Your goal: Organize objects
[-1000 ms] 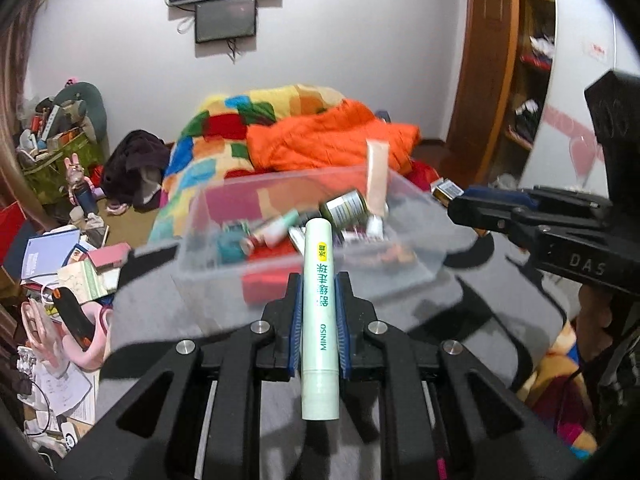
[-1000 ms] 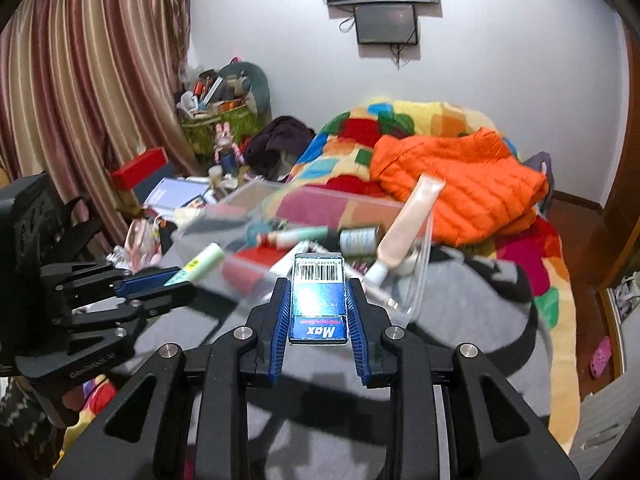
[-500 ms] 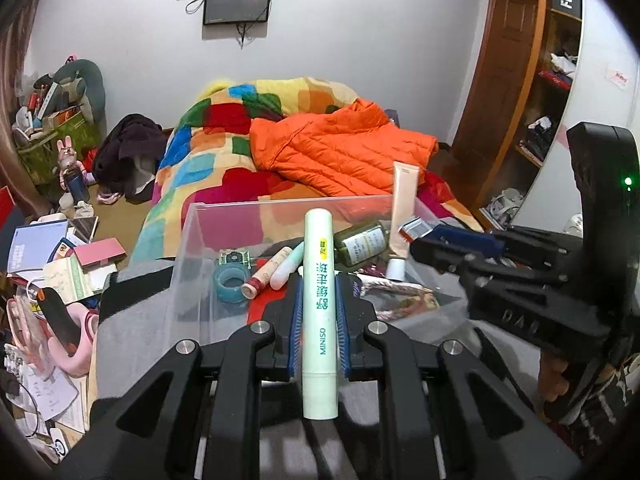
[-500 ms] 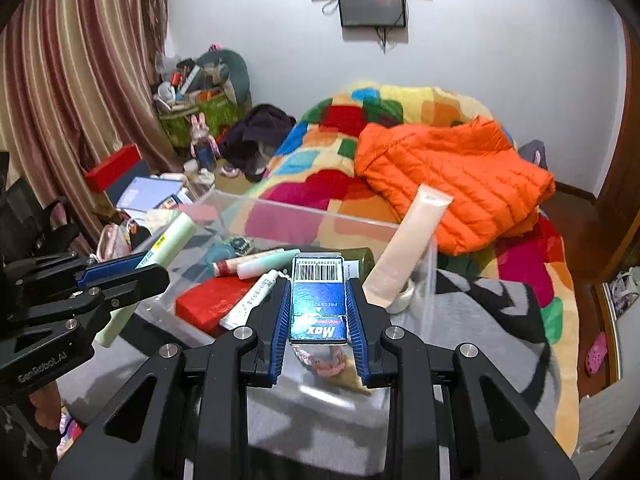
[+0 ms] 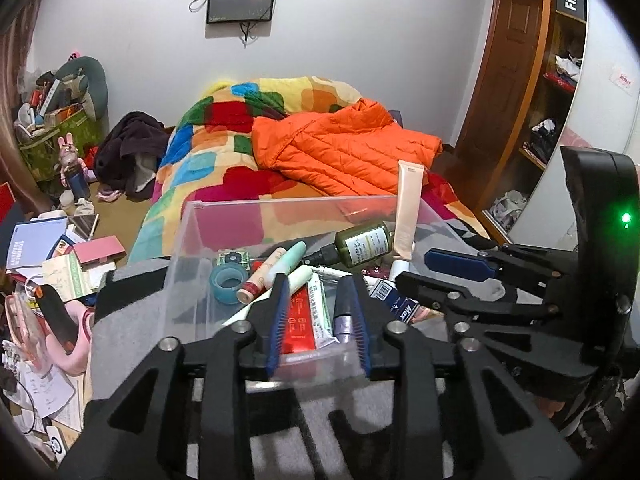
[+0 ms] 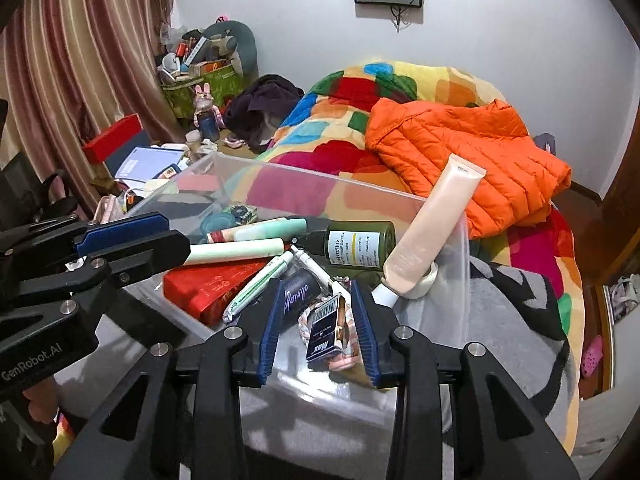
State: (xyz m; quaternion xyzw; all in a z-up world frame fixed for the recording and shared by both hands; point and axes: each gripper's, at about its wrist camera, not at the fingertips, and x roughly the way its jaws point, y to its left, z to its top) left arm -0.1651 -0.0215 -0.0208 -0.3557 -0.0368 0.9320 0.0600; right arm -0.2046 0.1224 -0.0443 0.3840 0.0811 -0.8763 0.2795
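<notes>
A clear plastic bin (image 5: 188, 240) (image 6: 440, 208) sits on a grey blanket and holds several toiletries. My left gripper (image 5: 318, 320) is open and empty over the bin's near edge. The pale green MINISO tube (image 6: 236, 251) (image 5: 300, 278) lies in the bin. My right gripper (image 6: 316, 328) is open over the bin's right side. The blue Max box (image 6: 324, 336) (image 5: 394, 300) lies loose between its fingers, in the bin. A green bottle (image 6: 360, 246), a red pack (image 6: 204, 286) and a peach tube (image 6: 436, 228) are also inside.
A bed with a colourful quilt (image 5: 224, 148) and an orange jacket (image 5: 344, 148) lies behind the bin. Books and clutter (image 5: 48, 264) cover the floor at the left. A wooden shelf unit (image 5: 560, 80) stands at the right.
Both grippers moved over the bin and opened. The green tube left my left gripper and the blue Max box left my right gripper; both now lie in the bin.
</notes>
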